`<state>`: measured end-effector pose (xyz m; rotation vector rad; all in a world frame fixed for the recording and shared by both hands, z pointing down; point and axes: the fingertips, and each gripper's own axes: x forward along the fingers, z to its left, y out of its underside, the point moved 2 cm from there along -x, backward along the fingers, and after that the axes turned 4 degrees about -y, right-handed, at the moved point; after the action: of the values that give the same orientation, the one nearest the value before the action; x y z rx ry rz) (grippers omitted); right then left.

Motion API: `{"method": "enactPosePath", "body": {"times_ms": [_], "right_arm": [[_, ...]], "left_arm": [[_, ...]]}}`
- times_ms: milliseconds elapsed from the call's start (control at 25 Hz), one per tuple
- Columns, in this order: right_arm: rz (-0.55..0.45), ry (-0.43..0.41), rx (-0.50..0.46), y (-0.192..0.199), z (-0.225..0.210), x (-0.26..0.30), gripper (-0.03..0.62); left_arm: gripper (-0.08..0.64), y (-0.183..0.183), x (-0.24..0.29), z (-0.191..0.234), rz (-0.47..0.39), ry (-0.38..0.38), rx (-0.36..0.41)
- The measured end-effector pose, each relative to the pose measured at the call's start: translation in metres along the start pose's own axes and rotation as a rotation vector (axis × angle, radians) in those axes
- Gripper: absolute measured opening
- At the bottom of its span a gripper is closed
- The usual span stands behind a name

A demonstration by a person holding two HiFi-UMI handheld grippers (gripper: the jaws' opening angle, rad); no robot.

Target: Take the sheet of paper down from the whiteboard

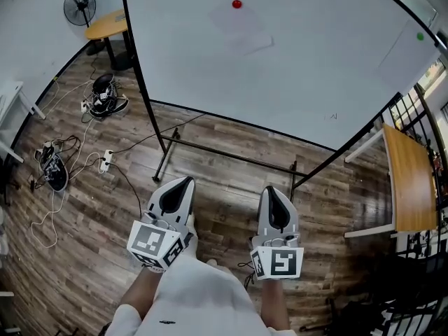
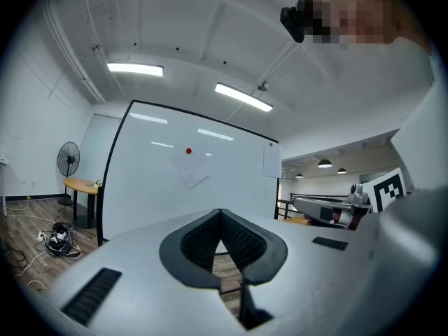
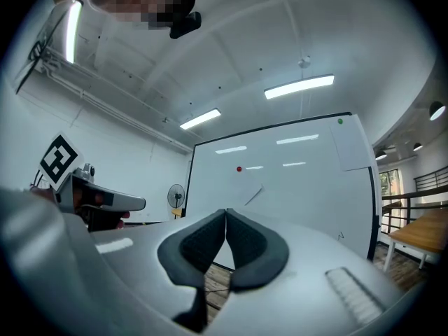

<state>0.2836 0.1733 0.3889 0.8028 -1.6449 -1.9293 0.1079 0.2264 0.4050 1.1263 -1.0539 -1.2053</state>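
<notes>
A tilted white sheet of paper [image 1: 241, 28] hangs on the whiteboard [image 1: 294, 82] under a red magnet [image 1: 236, 4]. The same sheet of paper [image 2: 192, 169] shows ahead in the left gripper view, and the sheet of paper [image 3: 245, 186] with its red magnet [image 3: 239, 169] in the right gripper view. My left gripper [image 1: 183, 183] and right gripper [image 1: 273, 190] are held side by side, well short of the board. Both are shut with nothing between the pads.
A second sheet [image 1: 404, 51] hangs under a green magnet [image 1: 420, 36] at the board's right end. The board's stand [image 1: 231, 156] crosses the wooden floor ahead. Cables and power strips [image 1: 77, 152] lie on the left. A fan [image 1: 79, 5], a round table [image 1: 108, 26] and a wooden desk [image 1: 408, 180] flank the board.
</notes>
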Motion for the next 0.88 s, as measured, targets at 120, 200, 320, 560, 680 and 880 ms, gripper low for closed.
{"method": "enactPosePath", "body": {"times_ms": [120,200,320,560,680,880], "right_arm": [[-0.004,0.003,-0.025,-0.004,-0.007,0.024,0.000],[-0.003,0.015,-0.028,-0.003,-0.014,0.047,0.000],[0.003,0.042,-0.031,0.005,-0.016,0.086,0.000],[0.009,0.184,-0.030,0.021,-0.031,0.189,0.000],[0.008,0.265,-0.018,0.019,-0.037,0.238,0.000],[0.001,0.363,-0.044,0.009,-0.044,0.312,0.000]], "left_arm": [[0.006,-0.006,0.021,0.010,-0.010,0.022,-0.002],[0.006,-0.008,0.043,0.022,-0.010,0.037,-0.006],[0.006,-0.010,0.076,0.053,-0.007,0.071,-0.008],[0.006,-0.019,0.168,0.133,0.026,0.187,0.005],[0.006,-0.035,0.206,0.169,0.048,0.255,0.014],[0.006,-0.063,0.262,0.222,0.053,0.356,0.033]]}}
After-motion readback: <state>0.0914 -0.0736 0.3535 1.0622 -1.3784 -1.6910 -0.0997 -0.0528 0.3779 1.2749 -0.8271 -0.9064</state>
